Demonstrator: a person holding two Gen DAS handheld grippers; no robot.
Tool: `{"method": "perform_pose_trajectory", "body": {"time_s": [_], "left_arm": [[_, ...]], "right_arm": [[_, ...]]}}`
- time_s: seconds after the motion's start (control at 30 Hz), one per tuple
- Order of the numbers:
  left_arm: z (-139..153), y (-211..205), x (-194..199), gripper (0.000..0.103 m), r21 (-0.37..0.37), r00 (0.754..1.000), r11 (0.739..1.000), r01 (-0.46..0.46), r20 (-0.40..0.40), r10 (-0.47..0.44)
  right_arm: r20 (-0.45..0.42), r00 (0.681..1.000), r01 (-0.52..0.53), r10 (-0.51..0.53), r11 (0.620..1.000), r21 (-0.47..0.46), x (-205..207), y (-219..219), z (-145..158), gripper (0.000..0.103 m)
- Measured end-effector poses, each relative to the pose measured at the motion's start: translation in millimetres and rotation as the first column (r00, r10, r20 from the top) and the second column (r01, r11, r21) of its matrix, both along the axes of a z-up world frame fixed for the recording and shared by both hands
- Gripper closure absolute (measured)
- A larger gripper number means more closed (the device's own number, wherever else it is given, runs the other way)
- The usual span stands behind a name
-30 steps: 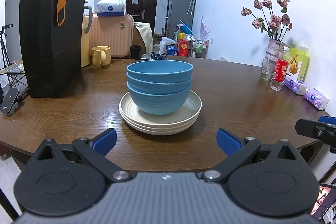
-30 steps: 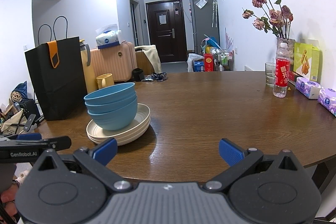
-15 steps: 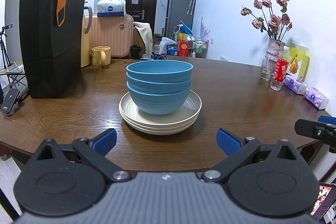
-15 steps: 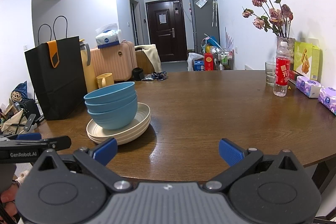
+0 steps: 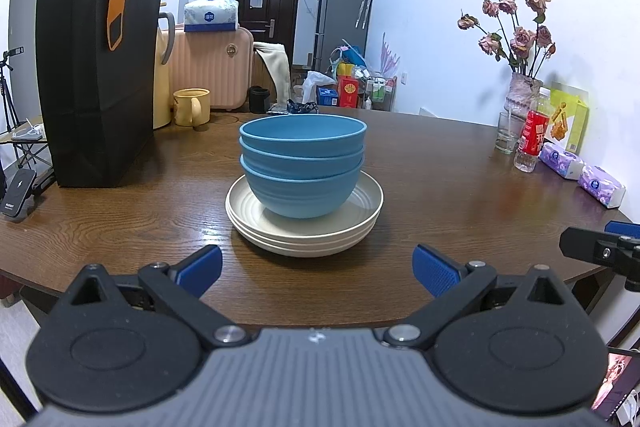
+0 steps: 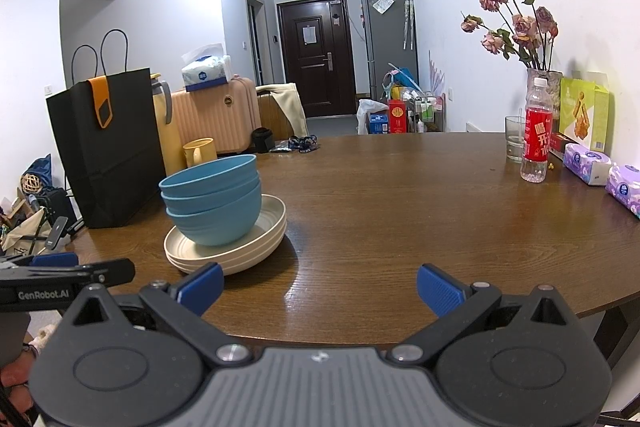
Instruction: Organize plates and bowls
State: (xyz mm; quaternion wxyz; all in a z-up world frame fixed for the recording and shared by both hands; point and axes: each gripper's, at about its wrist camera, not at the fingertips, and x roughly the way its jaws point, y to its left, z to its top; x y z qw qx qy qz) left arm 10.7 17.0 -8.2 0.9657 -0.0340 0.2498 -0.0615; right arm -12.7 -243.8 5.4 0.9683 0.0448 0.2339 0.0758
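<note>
Blue bowls (image 5: 303,167) sit nested on cream plates (image 5: 304,227); both hand-held grippers (image 5: 316,267) (image 6: 318,287) gape, empty.

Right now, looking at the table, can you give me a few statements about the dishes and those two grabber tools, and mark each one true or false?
1. Three blue bowls sit nested on the plates. True.
2. The left gripper is clamped on a bowl. False: it is open, short of the stack and holding nothing.
3. The plates are cream. True.
4. The right gripper holds the bottle. False: it is open and empty; the bottle stands far off by the vase.
5. The black bag lies flat. False: it stands upright on the table.
</note>
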Motion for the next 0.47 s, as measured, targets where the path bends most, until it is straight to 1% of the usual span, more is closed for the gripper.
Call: {"method": "perform_pose_trajectory", "body": {"time_s": [0.47], "left_arm": [[0.4, -1.1, 0.1, 0.0, -0.001, 1.0, 1.0, 0.003, 0.001, -0.003]], "right_arm": [[-0.008, 1.0, -0.001, 0.001, 1.0, 0.002, -1.8, 4.9, -8.6, 0.0]]}}
